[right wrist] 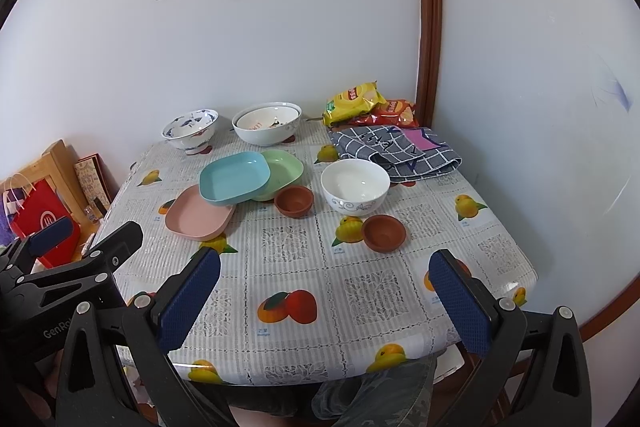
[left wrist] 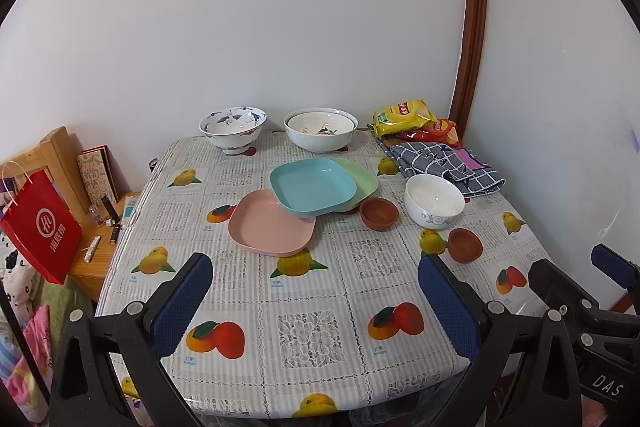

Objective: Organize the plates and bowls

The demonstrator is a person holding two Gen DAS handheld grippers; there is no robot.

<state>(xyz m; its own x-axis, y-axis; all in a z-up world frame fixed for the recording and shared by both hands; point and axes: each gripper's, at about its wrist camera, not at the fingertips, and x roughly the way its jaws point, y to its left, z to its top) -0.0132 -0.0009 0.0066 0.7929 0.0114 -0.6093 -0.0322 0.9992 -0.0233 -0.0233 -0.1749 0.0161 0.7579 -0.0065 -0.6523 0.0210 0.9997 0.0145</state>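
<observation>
On the counter [left wrist: 248,311], covered in a fruit-print cloth, stand three square plates, five bowls and little else. The plates overlap in a loose chain near the middle: a pink plate [left wrist: 272,223] lies lowest and nearest the front edge, a blue plate [left wrist: 313,185] rests partly on it, and the blue one also covers part of a green plate [left wrist: 362,179] behind it.

Of the bowls, two are small brown clay bowls: one [left wrist: 379,213] just beside the blue plate, the other [left wrist: 465,245] closer to the right edge. A white bowl [left wrist: 434,200] with a grey scroll pattern sits between them, slightly further back. Along the far edge stand a blue-patterned footed bowl [left wrist: 233,129] and a large white bowl [left wrist: 320,129] with a smaller bowl nested inside it.

In the far right corner lie two snack bags, one yellow [left wrist: 404,117] and one red [left wrist: 442,131], beside a checked cloth [left wrist: 444,163].

The left hand-held gripper [left wrist: 316,307] hangs above the front edge, its blue pads spread wide and holding nothing. The right hand-held gripper [right wrist: 326,305] hangs likewise, wide apart and empty, near the front right corner.
</observation>
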